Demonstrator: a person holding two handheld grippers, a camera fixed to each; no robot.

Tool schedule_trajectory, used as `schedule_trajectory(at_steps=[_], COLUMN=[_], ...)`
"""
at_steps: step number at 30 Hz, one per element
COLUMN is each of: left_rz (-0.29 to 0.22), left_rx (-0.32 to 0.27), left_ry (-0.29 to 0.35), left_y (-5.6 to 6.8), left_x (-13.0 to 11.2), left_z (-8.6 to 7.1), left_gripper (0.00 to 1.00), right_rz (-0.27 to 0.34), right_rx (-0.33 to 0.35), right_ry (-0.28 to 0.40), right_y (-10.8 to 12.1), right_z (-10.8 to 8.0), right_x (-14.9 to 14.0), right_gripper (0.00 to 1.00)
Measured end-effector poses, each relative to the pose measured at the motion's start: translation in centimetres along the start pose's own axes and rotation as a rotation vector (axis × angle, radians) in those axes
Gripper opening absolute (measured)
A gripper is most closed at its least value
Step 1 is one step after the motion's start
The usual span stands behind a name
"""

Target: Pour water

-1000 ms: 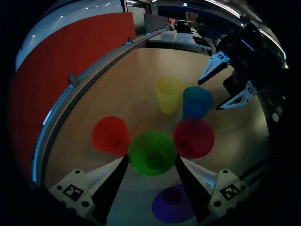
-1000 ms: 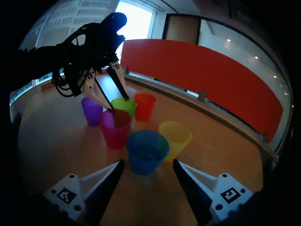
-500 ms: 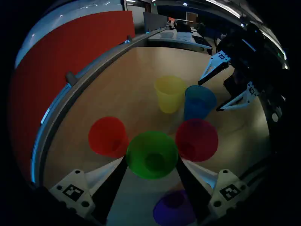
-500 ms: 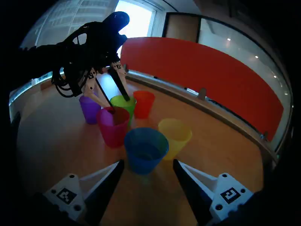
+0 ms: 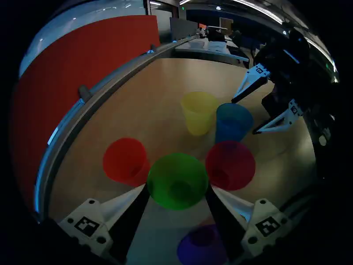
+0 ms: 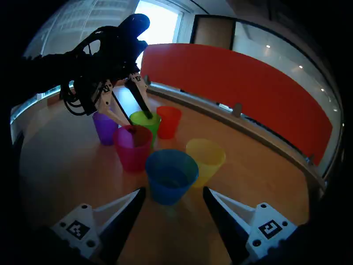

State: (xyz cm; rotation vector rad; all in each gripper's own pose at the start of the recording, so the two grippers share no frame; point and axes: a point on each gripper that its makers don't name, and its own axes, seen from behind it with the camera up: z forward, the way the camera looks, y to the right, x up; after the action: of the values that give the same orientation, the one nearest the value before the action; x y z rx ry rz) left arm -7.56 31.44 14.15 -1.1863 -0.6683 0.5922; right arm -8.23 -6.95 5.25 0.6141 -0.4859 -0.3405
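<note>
Right gripper view: square coded markers (image 6: 77,229) on the spread right tongs (image 6: 173,190), blue cup (image 6: 171,176) at their tips. Left tongs (image 5: 177,189) gape, green cup (image 5: 176,174) at their tips. Wooden counter (image 6: 256,190), red wall panel (image 6: 247,84), bright window (image 6: 159,22).

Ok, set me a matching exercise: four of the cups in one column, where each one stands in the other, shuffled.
Cups:
1. green cup
2. blue cup
3. purple cup
4. yellow cup

Places:
a. beside the blue cup, on the red panel side
b. ahead of the right gripper, between its open fingers
c. ahead of the left gripper, between its open fingers
d. low under the left gripper, nearest its camera

Pairs: 1-c; 2-b; 3-d; 4-a
</note>
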Motion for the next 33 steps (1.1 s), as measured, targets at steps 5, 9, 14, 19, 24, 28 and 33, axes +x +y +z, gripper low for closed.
schedule_trajectory(at_steps=[5, 9, 14, 19, 24, 28, 33], left_rz=[-0.002, 0.001, 0.005, 0.006, 0.012, 0.015, 0.014], left_rx=[0.002, 0.021, 0.037, 0.054, 0.067, 0.076, 0.084], left_ry=[0.011, 0.019, 0.030, 0.040, 0.045, 0.057, 0.073], left_y=[-0.1, -0.5, -0.9, -1.3, -1.4, -1.4, -1.6], left_x=[0.2, 0.4, 0.7, 1.1, 1.3, 1.6, 1.9], left_z=[-0.5, -1.0, -1.8, -2.5, -3.2, -3.8, -4.6], left_gripper=[0.87, 0.86, 0.86, 0.86, 0.86, 0.86, 0.87], right_rz=[0.002, 0.006, 0.002, 0.000, 0.002, 0.008, 0.011], right_rx=[-0.007, -0.005, -0.002, 0.006, 0.010, 0.014, 0.020], right_ry=[0.001, 0.001, 0.000, 0.001, 0.004, 0.006, 0.008], right_y=[0.2, 0.2, 0.1, -0.1, -0.2, -0.2, -0.3], right_z=[0.1, 0.2, 0.4, 0.8, 1.3, 1.7, 2.1], right_x=[0.0, 0.1, 0.2, 0.5, 0.8, 0.9, 1.1], right_gripper=[1.00, 1.00, 1.00, 1.00, 1.00, 1.00, 1.00])
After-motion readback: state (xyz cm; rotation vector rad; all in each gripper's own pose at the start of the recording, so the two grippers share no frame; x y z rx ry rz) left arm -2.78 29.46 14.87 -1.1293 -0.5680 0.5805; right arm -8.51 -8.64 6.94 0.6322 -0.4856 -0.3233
